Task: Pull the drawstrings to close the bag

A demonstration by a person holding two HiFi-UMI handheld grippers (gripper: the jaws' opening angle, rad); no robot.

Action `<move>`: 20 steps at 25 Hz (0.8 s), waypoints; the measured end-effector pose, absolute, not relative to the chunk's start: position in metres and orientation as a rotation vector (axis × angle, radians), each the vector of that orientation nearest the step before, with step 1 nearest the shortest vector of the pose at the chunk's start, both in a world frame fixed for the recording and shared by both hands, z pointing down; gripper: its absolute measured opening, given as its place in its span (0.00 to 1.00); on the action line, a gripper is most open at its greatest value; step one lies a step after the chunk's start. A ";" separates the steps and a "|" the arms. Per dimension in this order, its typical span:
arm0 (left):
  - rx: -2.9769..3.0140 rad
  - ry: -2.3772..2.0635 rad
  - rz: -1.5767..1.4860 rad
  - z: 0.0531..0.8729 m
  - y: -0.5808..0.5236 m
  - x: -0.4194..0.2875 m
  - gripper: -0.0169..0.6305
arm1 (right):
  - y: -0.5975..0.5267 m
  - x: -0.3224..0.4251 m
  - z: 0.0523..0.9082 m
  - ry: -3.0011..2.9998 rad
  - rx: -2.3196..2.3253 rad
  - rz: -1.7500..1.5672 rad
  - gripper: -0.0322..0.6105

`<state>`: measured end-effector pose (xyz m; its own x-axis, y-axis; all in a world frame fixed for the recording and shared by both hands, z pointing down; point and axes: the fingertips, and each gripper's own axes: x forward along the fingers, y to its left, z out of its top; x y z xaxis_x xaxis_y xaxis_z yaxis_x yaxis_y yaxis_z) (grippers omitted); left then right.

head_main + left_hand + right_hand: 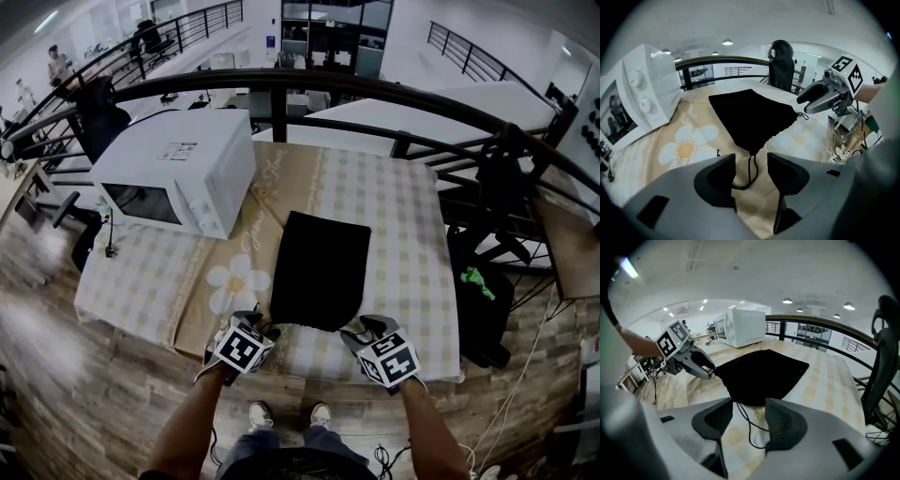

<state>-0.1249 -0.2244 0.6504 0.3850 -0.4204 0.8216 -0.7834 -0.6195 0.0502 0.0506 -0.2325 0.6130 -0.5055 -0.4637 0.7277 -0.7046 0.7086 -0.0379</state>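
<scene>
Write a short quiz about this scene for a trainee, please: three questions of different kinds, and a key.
1. True or false: the left gripper has its jaws shut tight on the left drawstring.
2. In the head view, what stands on the table to the left of the black bag? A) a kettle B) a white microwave C) a toaster
3. Fill in: between the open jaws of the right gripper lies a loop of ____.
Key: 1 false, the jaws stand apart round the cord. 2 B. 3 drawstring.
</scene>
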 end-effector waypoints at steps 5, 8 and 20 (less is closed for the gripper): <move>2.200 -1.020 1.147 0.654 -0.227 -0.125 0.37 | -0.228 0.046 0.629 -2.172 0.807 0.430 0.39; 2.189 -1.005 1.150 0.658 -0.227 -0.124 0.37 | -0.225 0.043 0.637 -2.168 0.775 0.442 0.38; 2.178 -0.970 1.187 0.664 -0.228 -0.124 0.35 | -0.225 0.037 0.650 -2.167 0.716 0.447 0.34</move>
